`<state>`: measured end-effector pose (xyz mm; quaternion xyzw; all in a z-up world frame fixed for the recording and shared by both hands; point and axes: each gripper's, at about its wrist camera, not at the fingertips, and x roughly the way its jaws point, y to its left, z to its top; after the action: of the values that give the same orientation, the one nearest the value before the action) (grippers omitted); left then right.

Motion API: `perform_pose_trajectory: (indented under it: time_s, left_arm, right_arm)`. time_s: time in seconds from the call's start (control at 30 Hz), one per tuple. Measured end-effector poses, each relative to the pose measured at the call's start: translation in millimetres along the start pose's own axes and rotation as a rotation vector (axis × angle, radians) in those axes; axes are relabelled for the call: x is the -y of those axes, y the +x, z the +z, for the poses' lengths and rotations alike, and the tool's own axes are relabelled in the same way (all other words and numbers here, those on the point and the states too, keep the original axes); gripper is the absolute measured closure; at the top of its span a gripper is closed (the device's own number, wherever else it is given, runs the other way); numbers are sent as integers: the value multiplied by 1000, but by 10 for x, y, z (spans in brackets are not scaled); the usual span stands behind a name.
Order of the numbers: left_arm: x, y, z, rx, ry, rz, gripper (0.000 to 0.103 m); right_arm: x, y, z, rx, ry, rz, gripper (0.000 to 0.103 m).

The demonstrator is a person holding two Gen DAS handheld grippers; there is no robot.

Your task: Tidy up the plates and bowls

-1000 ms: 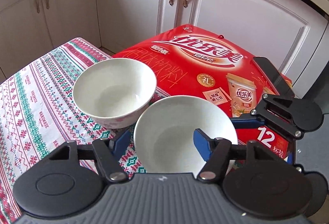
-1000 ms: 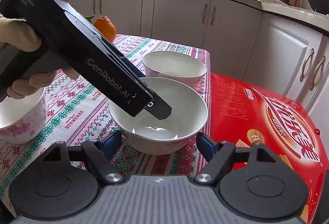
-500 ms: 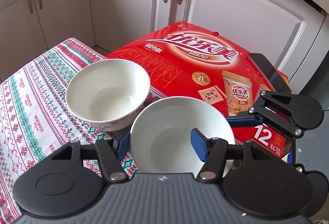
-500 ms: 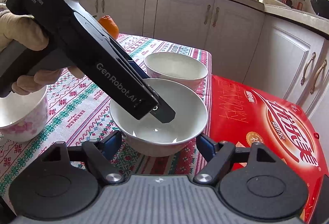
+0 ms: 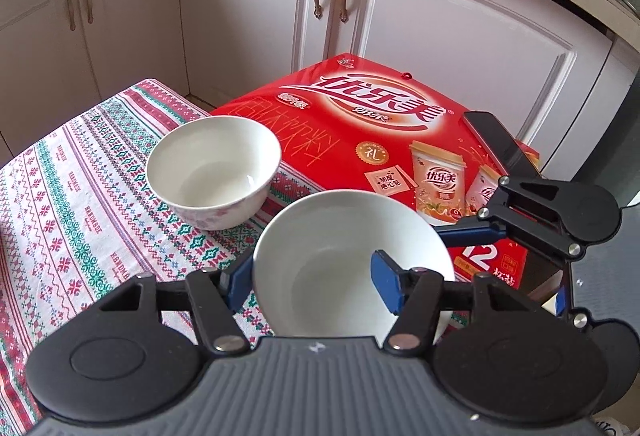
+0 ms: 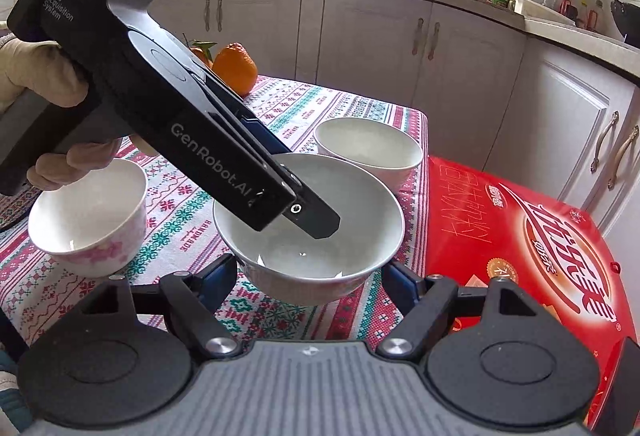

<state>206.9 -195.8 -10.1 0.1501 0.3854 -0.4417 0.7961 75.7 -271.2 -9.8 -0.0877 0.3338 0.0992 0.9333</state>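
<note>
Counter [image 5: 60,196] under a patterned cloth; red box [image 5: 380,124] butts against its edge, a dark phone [image 5: 496,144] lying on the box.

I see three white bowls. Held bowl [image 6: 308,220]: between the other two, its underside clear of the cloth in the right wrist view. Far bowl [image 6: 368,148]: on the cloth at the counter corner, just beside the box. Pink-flowered bowl [image 6: 88,212]: on the cloth beneath the gloved hand [image 6: 36,76].

My left tongs [image 5: 312,276] are clamped on the held bowl's rim, one blue pad inside the wall, the other outside. My right tongs [image 6: 312,276] stand apart either side of that bowl's base; pads show no contact with it.

Oranges [image 6: 234,66] sit at the counter's far end.
</note>
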Motion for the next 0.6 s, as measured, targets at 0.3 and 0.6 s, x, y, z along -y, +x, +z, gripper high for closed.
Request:
perform_pose_trajectory:
  time_s: [0.3,0.6]
  left_arm:
    - [49,-386,-221,34,-37,26,42]
    - [-11,-840,-456,73,-72,76,42]
  right_arm:
    - [-299,-247,58,20,-42,35,20]
    - [-648,-449,187,58,-113,87,20]
